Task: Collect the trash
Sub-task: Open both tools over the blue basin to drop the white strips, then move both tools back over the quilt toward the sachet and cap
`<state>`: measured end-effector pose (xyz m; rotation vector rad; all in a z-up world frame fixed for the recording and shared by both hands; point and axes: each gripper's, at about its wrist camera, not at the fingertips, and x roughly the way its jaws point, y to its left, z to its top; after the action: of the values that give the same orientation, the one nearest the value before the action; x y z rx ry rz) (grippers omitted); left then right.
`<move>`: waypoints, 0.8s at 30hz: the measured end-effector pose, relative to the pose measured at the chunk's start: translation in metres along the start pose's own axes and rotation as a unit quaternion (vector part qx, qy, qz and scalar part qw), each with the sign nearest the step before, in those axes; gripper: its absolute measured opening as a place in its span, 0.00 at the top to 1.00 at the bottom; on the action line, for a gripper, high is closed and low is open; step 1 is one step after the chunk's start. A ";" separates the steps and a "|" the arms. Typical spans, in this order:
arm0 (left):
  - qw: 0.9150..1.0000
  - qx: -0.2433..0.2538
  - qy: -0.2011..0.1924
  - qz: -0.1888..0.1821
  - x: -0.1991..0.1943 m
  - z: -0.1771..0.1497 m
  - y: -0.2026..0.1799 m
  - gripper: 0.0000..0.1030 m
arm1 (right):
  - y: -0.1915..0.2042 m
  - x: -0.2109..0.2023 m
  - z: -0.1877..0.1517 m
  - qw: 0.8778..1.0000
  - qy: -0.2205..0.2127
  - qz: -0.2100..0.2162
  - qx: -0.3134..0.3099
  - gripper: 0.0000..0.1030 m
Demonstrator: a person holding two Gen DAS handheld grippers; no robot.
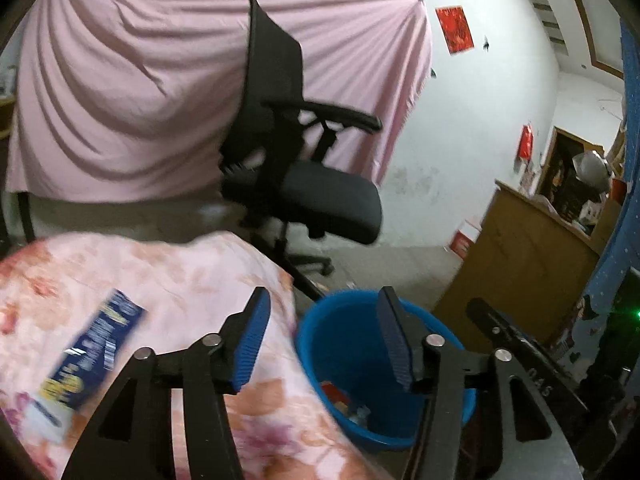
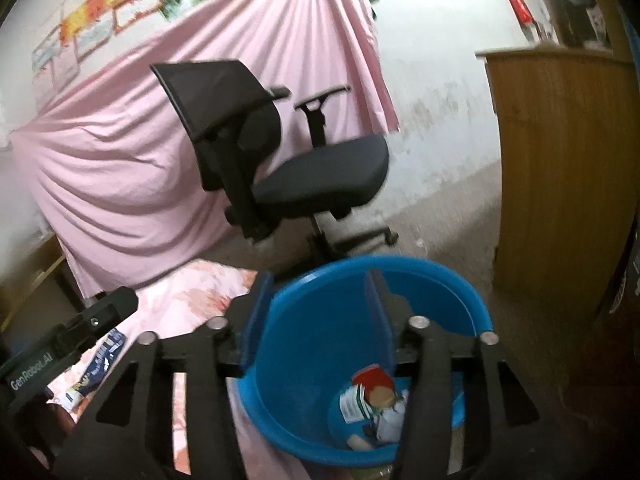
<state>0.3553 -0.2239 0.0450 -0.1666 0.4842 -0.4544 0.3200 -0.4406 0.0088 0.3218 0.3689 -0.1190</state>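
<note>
A blue bucket (image 1: 340,344) stands on the floor beside a bed with a pink floral sheet (image 1: 172,272). It holds several pieces of trash (image 2: 372,400), among them a red and white wrapper. A blue and yellow wrapper (image 1: 92,356) lies on the sheet at the left; it also shows in the right wrist view (image 2: 96,372). My left gripper (image 1: 324,320) is open and empty, above the bed's edge and the bucket's rim. My right gripper (image 2: 316,296) is open and empty, right over the bucket (image 2: 320,320). The left gripper's body (image 2: 72,340) shows at the left.
A black office chair (image 1: 304,160) stands behind the bucket, in front of a hanging pink cloth (image 1: 140,80). A wooden cabinet (image 1: 516,256) stands at the right against the white wall. The right gripper's body (image 1: 520,352) is close at the right of the bucket.
</note>
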 end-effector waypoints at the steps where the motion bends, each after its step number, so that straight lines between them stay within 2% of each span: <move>1: 1.000 0.001 -0.010 0.009 -0.007 0.002 0.005 0.49 | 0.004 -0.003 0.001 1.000 -0.009 0.004 -0.003 0.18; 6: 0.998 0.012 -0.046 0.047 -0.036 0.008 0.025 0.36 | 0.025 -0.015 0.005 0.998 -0.048 0.030 -0.016 0.04; 8: 0.996 0.011 -0.062 0.061 -0.048 0.008 0.035 0.16 | 0.033 -0.020 0.005 0.997 -0.067 0.039 -0.018 0.00; 11: 0.991 0.003 -0.097 0.092 -0.069 0.005 0.054 0.06 | 0.048 -0.025 0.004 0.995 -0.086 0.050 -0.023 0.00; 15: 0.982 0.004 -0.127 0.139 -0.092 0.000 0.076 0.04 | 0.071 -0.029 0.003 0.992 -0.103 0.069 -0.039 0.00; 20: 0.965 0.007 -0.174 0.198 -0.129 -0.012 0.101 0.03 | 0.099 -0.033 -0.001 0.988 -0.104 0.101 -0.053 0.00; 24: 0.953 0.010 -0.190 0.237 -0.152 -0.024 0.124 0.03 | 0.127 -0.035 -0.007 0.984 -0.100 0.132 -0.073 0.00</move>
<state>0.2709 -0.0449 0.0540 -0.1093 0.1286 0.0478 0.3070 -0.3165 0.0520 0.2091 0.1330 0.1344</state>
